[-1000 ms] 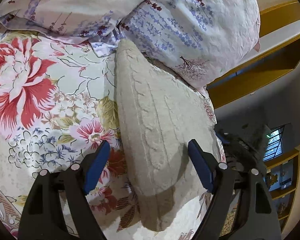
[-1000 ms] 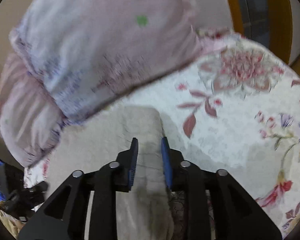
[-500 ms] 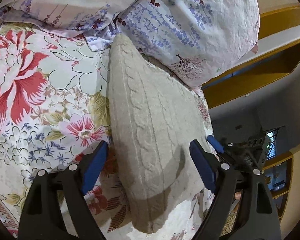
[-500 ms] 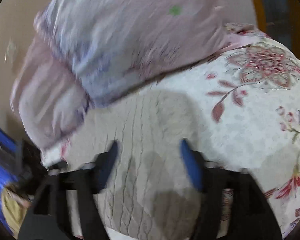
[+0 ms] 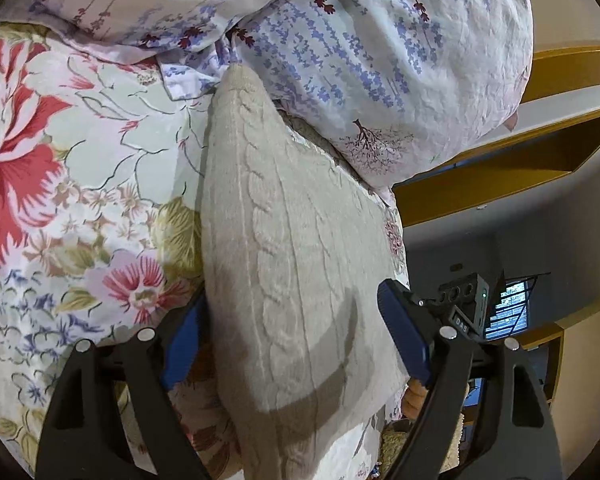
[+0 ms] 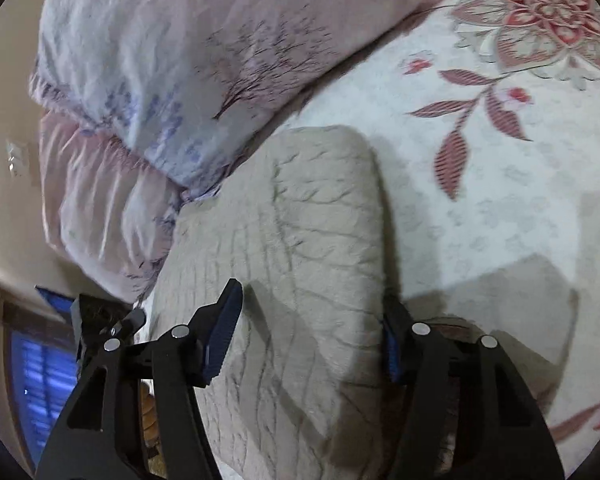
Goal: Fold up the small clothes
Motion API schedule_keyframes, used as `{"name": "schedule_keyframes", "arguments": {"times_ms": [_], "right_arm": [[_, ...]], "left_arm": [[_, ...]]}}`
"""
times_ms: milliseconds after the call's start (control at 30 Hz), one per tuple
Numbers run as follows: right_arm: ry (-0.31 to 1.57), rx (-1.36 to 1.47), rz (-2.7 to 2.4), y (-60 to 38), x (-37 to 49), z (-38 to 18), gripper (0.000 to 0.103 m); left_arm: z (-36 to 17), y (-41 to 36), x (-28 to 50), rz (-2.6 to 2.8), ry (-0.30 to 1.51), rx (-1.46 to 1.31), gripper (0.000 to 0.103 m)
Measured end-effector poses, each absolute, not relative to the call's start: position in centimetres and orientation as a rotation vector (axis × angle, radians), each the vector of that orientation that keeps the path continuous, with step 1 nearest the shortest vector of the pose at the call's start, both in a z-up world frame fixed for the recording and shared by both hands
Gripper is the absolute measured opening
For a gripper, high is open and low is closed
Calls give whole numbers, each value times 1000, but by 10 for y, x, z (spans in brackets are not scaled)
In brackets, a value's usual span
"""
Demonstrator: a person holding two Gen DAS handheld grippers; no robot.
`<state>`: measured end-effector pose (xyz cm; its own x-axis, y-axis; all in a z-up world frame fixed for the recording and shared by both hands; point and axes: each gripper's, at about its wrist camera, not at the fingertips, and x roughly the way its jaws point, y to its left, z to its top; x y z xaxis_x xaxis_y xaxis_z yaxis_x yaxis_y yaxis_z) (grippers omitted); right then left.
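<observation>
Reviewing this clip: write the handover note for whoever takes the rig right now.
Left hand-held gripper: open, holding nothing, its fingers either side of the beige knit garment.
Right hand-held gripper: open, holding nothing, over the same garment.
The garment lies on the floral bedspread, its far end against the lavender-print pillow.
Done: it looks folded into a narrow shape.
Left: check whether another fold is needed.

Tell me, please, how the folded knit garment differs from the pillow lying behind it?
The knit garment is plain beige with a cable texture; the pillow is pale with printed purple sprigs. The knit garment lies flat and folded; the pillow is plump and overlaps the garment's far edge. Both rest on the floral bedspread.
</observation>
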<state>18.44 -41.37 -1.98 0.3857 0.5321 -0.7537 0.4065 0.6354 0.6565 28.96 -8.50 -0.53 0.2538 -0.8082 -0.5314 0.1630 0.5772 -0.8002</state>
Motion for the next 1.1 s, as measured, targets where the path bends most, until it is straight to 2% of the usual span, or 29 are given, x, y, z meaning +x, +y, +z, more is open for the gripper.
{"name": "schedule_keyframes", "arguments": {"times_ms": [67, 167, 300, 400, 733, 800, 900, 933, 1000, 1100], "right_arm": [[1223, 942, 131, -411, 184, -22, 52], [1213, 965, 155, -409, 181, -26, 38], [1168, 966, 160, -404, 176, -14, 32], [1122, 928, 171, -394, 175, 3, 29], [1029, 627, 261, -293, 186, 47, 27], [1041, 564, 266, -272, 190, 42, 27], [1158, 496, 232, -243, 204, 11, 29], [1188, 469, 180, -238, 207, 1, 35], [1187, 479, 160, -238, 209, -3, 40], [1202, 503, 135, -252, 207, 0, 52]], "left_arm": [[-5, -89, 290, -731, 1124, -686, 78], [-11, -93, 291, -732, 1143, -693, 60], [-8, -88, 288, -760, 1124, -700, 41], [2, -82, 281, -783, 1105, -671, 39], [42, -1, 251, -724, 1006, -550, 39], [43, 21, 247, -673, 992, -512, 40], [23, 33, 256, -573, 1031, -469, 45], [12, 35, 260, -543, 1051, -465, 48], [-3, 41, 263, -535, 1051, -519, 58], [3, 41, 260, -504, 1019, -470, 64]]}}
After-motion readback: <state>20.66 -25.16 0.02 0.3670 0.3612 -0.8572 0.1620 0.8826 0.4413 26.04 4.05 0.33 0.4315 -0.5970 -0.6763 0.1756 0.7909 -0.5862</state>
